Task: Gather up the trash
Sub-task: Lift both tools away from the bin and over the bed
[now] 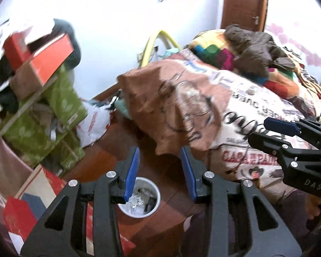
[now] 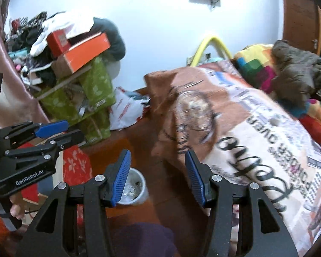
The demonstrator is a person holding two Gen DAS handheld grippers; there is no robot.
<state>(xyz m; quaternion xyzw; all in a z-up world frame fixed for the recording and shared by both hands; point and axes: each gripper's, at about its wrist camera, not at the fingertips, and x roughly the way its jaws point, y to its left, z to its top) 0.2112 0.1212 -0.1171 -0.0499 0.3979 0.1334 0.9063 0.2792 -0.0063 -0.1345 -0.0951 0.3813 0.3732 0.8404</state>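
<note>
Both grippers are being held open and empty above a white trash bin on the wooden floor.

The left gripper (image 1: 159, 171) is being shown with its blue pads spread wide, nothing between them; the white trash bin (image 1: 139, 197), holding scraps, is being seen at the lower centre of the left view, just under the left pad. The right gripper (image 2: 158, 175) is likewise being kept apart and empty, with the bin (image 2: 134, 188) at lower centre. A printed blanket (image 2: 246, 141) is being draped across the right of the frame, and green boxes (image 1: 53, 115) are being stacked at the left.
</note>
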